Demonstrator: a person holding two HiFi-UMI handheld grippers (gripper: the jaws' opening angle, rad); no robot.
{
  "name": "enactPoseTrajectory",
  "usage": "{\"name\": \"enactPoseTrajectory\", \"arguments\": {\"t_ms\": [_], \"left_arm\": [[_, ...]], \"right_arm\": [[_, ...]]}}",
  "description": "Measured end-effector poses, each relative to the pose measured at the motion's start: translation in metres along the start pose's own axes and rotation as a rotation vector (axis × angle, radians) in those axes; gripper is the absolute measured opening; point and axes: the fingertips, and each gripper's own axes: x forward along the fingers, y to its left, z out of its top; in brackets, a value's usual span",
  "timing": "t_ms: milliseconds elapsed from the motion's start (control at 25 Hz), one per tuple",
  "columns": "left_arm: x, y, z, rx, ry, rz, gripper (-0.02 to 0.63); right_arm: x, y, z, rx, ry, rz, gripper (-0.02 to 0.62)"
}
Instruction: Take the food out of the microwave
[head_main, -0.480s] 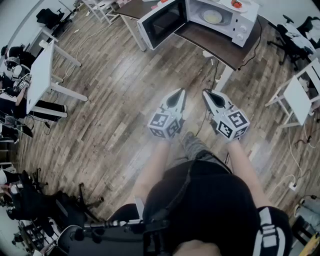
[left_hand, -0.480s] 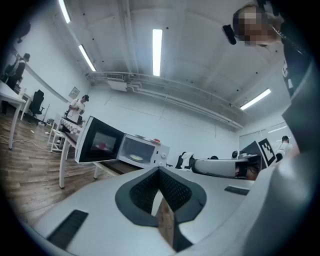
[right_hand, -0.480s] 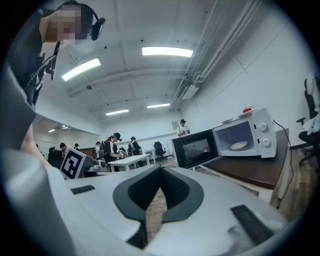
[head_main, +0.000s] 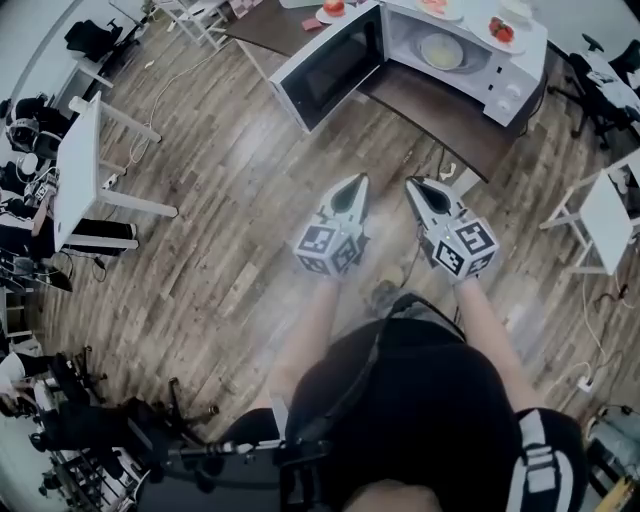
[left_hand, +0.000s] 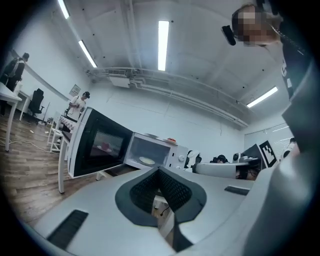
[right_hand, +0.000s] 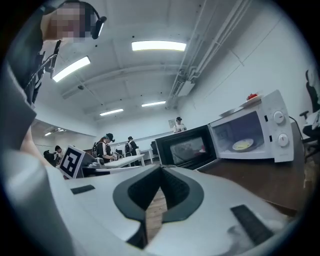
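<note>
Two grippers are held level and side by side, well short of the microwave (head_main: 512, 82) and pointing toward it. The left gripper (head_main: 356, 184) has its jaws clenched together with nothing between them. The right gripper (head_main: 414, 186) is clamped the same way and is just as empty. Neither touches anything. Between them and the microwave runs a stretch of wooden floor (head_main: 230, 200).

The microwave is white and stands on a dark table (head_main: 425, 100), with its control knobs on the side away from the door. The door (head_main: 330, 62) is swung wide open and hangs out over the table edge to the microwave's left as seen from the head view. Inside the cavity a pale plate of food (head_main: 441, 50), yellowish in colour, sits flat in the middle and is untouched. A small dish with something red (head_main: 500, 30) rests on top of the microwave, above the knobs. Past the open door, on the far part of the table, another dish with a red item (head_main: 333, 8) lies near the microwave's back corner.
</note>
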Motion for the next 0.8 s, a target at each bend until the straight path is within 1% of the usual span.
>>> {"name": "enactPoseTrajectory", "arguments": {"t_ms": [160,360,600,800], "left_arm": [[0.035,0.020,0.000,-0.010,0.007,-0.002,0.002],[0.073,0.028,-0.007,-0.025,0.032,-0.021,0.002],[0.117,0.024,0.005,-0.003,0.035,-0.068,0.002],[0.139,0.020,0.011,0.012,0.035,-0.090,0.002]], "right_arm": [[0.022,-0.032,0.005,0.014,-0.003,-0.015,0.000],[0.032,-0.069,0.012,0.034,-0.020,-0.058,0.000],[0.022,-0.111,0.027,0.051,-0.041,-0.140,0.002],[0.013,-0.136,0.026,0.088,-0.047,-0.196,0.002]]}}
